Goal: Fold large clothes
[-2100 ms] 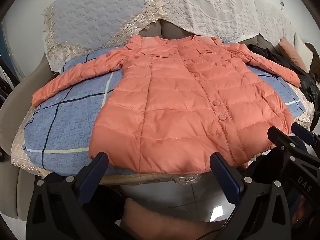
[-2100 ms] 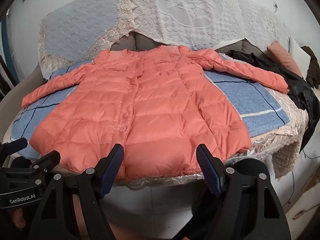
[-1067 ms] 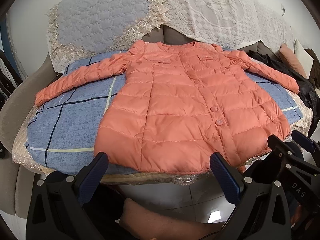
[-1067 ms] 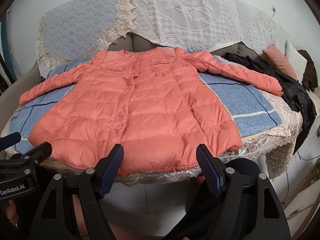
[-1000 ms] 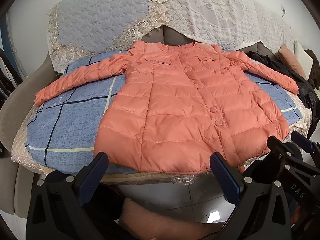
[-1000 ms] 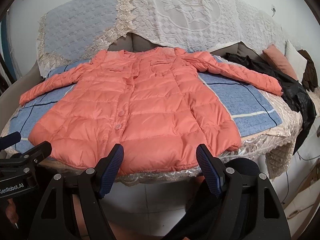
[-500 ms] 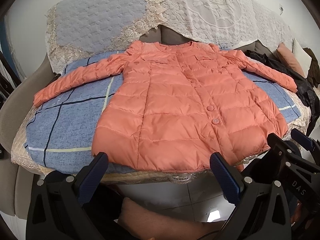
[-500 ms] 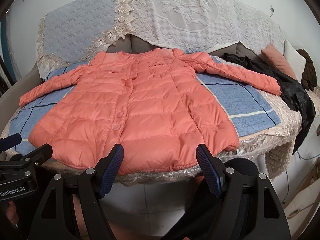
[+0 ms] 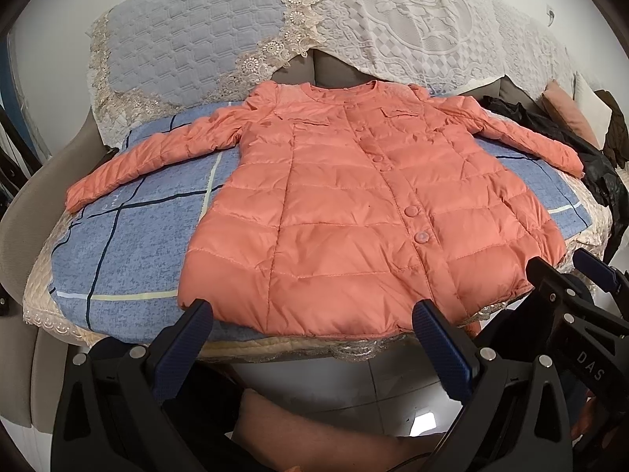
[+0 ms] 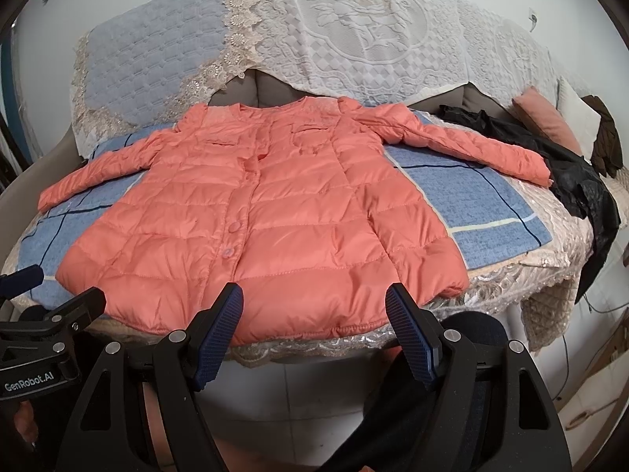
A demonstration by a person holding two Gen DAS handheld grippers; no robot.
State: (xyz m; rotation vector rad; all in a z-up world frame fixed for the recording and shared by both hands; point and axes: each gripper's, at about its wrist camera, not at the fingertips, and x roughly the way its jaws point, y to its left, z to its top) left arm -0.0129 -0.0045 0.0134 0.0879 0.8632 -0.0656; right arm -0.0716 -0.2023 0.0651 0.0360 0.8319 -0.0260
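An orange quilted puffer jacket [image 9: 354,212] lies flat, front up and buttoned, on a blue checked cover, both sleeves spread out sideways. It also shows in the right wrist view [image 10: 267,220]. My left gripper [image 9: 310,322] is open and empty, hovering just in front of the jacket's hem, left of centre. My right gripper [image 10: 314,306] is open and empty in front of the hem, right of centre. The right gripper's body [image 9: 582,299] shows at the right edge of the left wrist view.
The blue cover [image 9: 118,259] lies on a sofa draped with lace cloth [image 10: 354,31]. A black garment [image 10: 582,173] and a pink cushion [image 10: 546,118] lie at the right end. Tiled floor [image 10: 298,389] lies below the sofa's front edge.
Both grippers have drifted slightly, so the jacket sits a little higher and farther in both views. The jacket has not moved and both grippers stay open.
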